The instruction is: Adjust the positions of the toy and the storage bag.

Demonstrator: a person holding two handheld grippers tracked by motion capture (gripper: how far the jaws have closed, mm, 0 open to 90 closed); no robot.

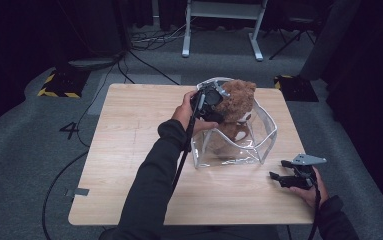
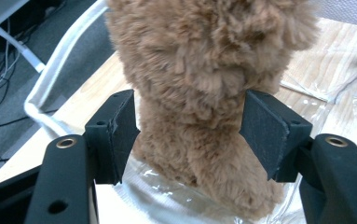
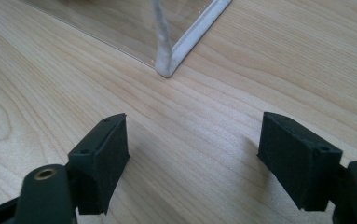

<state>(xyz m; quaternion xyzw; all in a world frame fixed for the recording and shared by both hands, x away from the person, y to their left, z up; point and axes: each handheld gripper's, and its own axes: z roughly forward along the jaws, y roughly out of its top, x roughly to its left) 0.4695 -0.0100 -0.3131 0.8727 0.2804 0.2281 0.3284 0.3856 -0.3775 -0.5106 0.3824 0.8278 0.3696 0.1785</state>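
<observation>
High view had the brown plush teddy bear (image 1: 236, 102) sitting upright inside the clear soft-plastic bag (image 1: 264, 142) with white-trimmed edges, mid-table. Left gripper (image 1: 210, 100) was at the bear's head; in the left gripper view, its jaws flanked the shaggy fur (image 2: 204, 70), spread, pads not pressing. Right gripper (image 1: 286, 179) rested near the bag's corner on the light wood-grain table (image 1: 129, 150), jaws wide apart, nothing between.
</observation>
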